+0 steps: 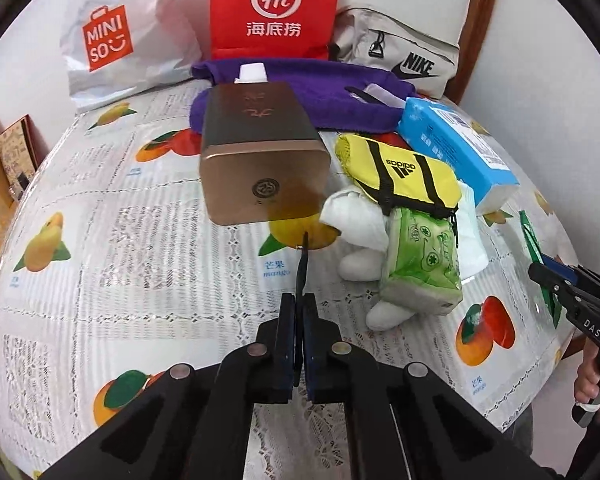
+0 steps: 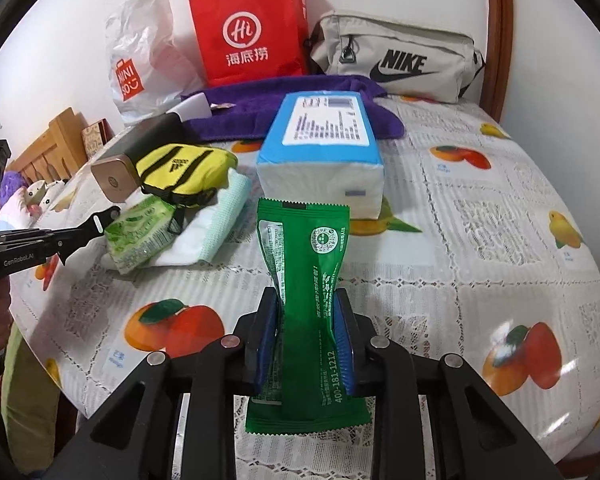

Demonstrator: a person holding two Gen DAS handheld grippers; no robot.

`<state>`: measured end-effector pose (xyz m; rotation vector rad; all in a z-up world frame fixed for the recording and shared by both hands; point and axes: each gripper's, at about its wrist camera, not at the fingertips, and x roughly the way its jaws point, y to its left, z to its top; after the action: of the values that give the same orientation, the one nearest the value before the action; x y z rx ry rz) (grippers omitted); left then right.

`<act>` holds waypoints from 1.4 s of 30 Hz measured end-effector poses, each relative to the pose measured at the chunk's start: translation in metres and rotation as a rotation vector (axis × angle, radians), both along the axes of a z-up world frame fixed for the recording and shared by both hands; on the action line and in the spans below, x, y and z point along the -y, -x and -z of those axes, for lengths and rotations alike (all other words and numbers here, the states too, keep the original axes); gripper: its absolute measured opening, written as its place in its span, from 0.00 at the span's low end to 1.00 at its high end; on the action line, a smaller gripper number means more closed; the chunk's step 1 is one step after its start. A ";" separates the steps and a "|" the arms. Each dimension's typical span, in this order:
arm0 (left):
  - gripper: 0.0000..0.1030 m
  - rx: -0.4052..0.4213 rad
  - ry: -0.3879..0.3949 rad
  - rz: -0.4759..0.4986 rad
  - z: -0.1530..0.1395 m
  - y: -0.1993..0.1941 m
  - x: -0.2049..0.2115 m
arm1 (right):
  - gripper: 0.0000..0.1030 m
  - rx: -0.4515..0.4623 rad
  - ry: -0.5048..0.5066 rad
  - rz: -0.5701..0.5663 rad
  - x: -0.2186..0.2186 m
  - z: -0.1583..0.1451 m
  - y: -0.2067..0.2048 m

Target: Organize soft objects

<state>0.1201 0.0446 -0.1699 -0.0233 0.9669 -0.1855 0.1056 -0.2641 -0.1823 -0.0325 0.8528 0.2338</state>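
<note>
My right gripper (image 2: pixel 306 340) is clenched on a green pouch (image 2: pixel 304 280), pinched at its waist and held upright above the counter (image 2: pixel 480 240), so that piece is picked but not yet placed. My left gripper (image 1: pixel 299 344) has its fingers nearly together with only a thin dark strap (image 1: pixel 302 268) running out between them; I judge it pinched but can't be sure. Ahead of the left fingers a loose heap waits: a yellow bag (image 1: pixel 404 176) on top of white cloth (image 1: pixel 356 216), a green tissue pack (image 1: pixel 424 264) leaning against them, a white toy (image 1: pixel 380 312) poking out underneath. A blue tissue pack (image 2: pixel 324 148) sits just beyond the pouch's tip, with a purple towel (image 2: pixel 268 108) behind it. A bronze box (image 1: pixel 256 156) lies ahead-left of the left fingers. Nothing looks sorted yet, so I'd say most of the work remains. Right of my right fingers the counter is bare out to its rounded edge, good room for setting down; the near edge runs close under both grippers, and bags line the far wall.
</note>
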 end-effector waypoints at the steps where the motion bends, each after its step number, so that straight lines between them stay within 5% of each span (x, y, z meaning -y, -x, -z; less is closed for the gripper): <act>1: 0.04 0.001 0.004 -0.004 0.000 0.001 -0.001 | 0.26 0.001 0.002 0.000 0.000 -0.002 0.001; 22: 0.04 0.084 0.053 -0.061 -0.046 0.013 -0.008 | 0.23 0.043 -0.026 -0.003 0.007 -0.043 0.004; 42: 0.04 0.137 0.050 -0.084 -0.094 -0.041 -0.002 | 0.23 0.125 -0.047 -0.073 -0.015 -0.106 -0.064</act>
<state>0.1612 0.0469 -0.0759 -0.0953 0.8231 -0.1323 0.1699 -0.2494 -0.0762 -0.0345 0.7227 0.3174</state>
